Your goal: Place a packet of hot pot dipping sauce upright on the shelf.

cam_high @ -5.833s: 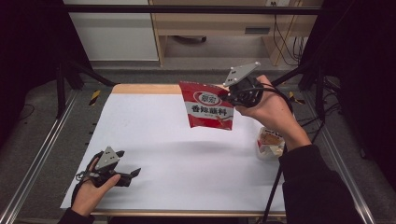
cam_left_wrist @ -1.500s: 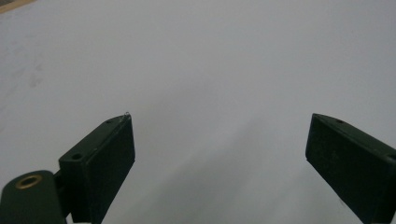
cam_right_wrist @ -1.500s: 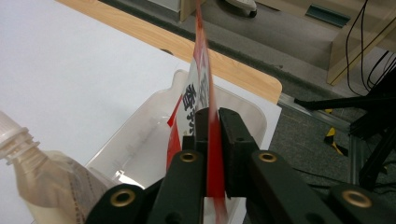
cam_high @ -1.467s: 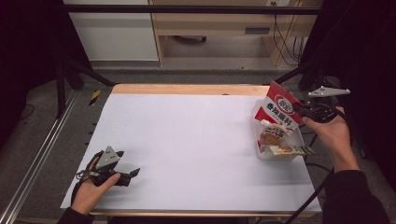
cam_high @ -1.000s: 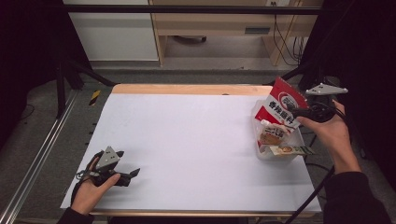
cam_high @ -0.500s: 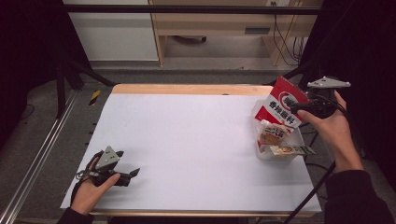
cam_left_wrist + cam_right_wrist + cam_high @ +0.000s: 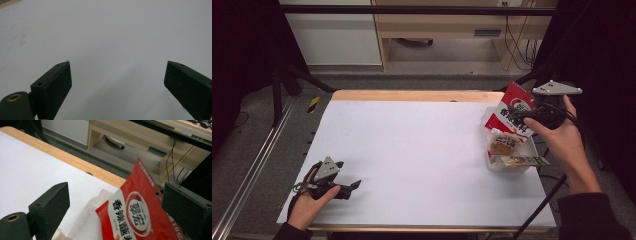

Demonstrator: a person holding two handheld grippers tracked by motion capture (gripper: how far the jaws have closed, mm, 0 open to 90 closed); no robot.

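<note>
Over the table's right edge, in the high view, the right gripper [image 7: 526, 114] sits in a raised hand, its jaws having just been opening and now spread, with the red sachet [image 7: 512, 112] just beside them but not pressed. That sachet stands tilted in a clear plastic tray [image 7: 507, 167], leaning on its far end, with a round bun packet [image 7: 503, 145] and a flat green-labelled packet [image 7: 524, 161] lying in front of it. Near the front left corner of the white table [image 7: 422, 150], the left gripper [image 7: 349, 186] rests on the sheet in the other hand. Left gripper view: both black jaws stand wide apart over bare white surface, nothing between them. Right gripper view: jaws wide apart, the red sachet [image 7: 140, 215] rising between them, touching neither pad; tray rim [image 7: 87, 220] below.
</note>
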